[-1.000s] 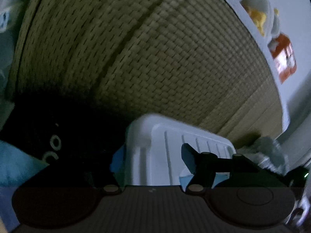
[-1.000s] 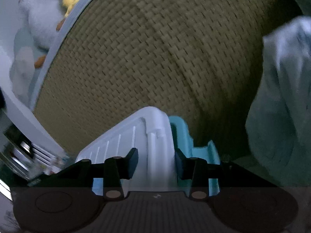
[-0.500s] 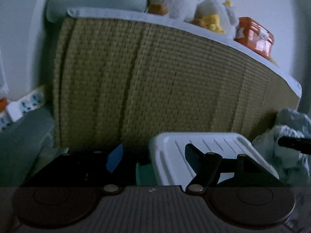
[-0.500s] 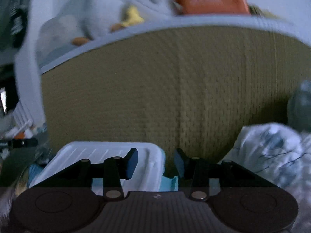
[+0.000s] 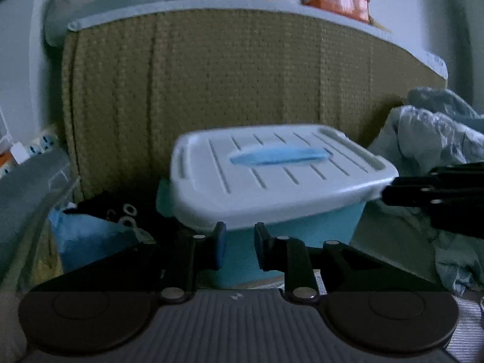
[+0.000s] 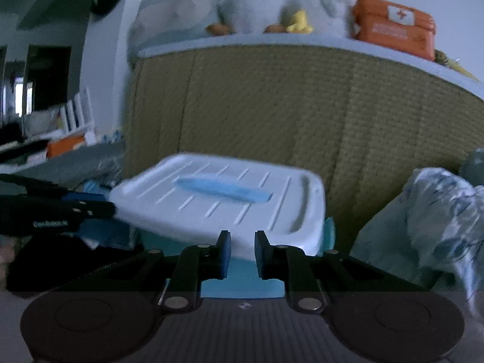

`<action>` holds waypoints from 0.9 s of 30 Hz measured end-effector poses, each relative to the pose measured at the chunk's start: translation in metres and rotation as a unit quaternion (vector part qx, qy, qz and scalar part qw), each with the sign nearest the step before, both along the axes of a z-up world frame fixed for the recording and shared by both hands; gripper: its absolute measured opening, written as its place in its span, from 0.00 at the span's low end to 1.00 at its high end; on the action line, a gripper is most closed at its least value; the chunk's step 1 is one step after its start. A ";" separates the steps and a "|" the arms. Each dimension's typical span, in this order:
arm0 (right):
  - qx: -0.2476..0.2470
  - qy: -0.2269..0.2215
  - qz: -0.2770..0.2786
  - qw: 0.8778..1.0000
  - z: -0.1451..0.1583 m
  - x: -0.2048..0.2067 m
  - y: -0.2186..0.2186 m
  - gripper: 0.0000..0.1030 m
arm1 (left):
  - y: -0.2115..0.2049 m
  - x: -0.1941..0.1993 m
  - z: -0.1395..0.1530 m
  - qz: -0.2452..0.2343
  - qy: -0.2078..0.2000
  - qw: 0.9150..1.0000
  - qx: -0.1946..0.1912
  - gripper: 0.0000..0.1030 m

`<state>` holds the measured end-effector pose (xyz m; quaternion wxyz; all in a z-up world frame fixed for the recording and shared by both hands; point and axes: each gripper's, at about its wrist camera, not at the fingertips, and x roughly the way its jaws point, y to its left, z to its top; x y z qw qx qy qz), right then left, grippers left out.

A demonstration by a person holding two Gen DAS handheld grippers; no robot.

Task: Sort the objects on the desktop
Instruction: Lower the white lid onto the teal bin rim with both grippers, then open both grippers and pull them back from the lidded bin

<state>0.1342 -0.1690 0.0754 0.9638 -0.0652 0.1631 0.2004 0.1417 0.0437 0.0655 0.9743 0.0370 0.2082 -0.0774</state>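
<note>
Both grippers have drawn back from the storage box [image 5: 272, 178], whose ribbed white lid with its blue handle [image 5: 278, 155] now shows whole and level, where a second ago it filled the lower frame tilted. It sits at the view's centre, its blue body before a woven rattan panel [image 5: 242, 75]. At 6 o'clock the left gripper [image 5: 240, 249] has shut to its narrowest, nothing between its pads. The right gripper [image 6: 242, 254] is closing, empty too. At 3 o'clock lies crumpled pale cloth [image 5: 438, 139]; at 12 to 1 o'clock, on the ledge above, an orange first-aid case [image 6: 393, 27] beside plush toys [image 6: 266, 9].
</note>
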 end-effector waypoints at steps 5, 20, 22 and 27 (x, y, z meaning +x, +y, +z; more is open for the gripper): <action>0.001 0.019 -0.021 1.000 -0.007 0.017 0.009 0.19 | -0.004 0.023 0.000 0.008 0.027 1.000 -0.006 0.23; 0.023 0.042 -0.062 0.997 0.016 -0.038 0.008 0.22 | -0.005 -0.079 0.014 0.011 0.037 0.999 -0.031 0.29; 0.025 0.052 -0.075 0.996 0.016 -0.057 0.008 0.22 | -0.008 -0.096 0.016 0.015 0.034 0.999 -0.035 0.29; 0.029 0.066 -0.103 0.992 0.022 -0.094 0.004 0.26 | -0.012 -0.135 0.023 0.031 0.027 0.998 -0.049 0.30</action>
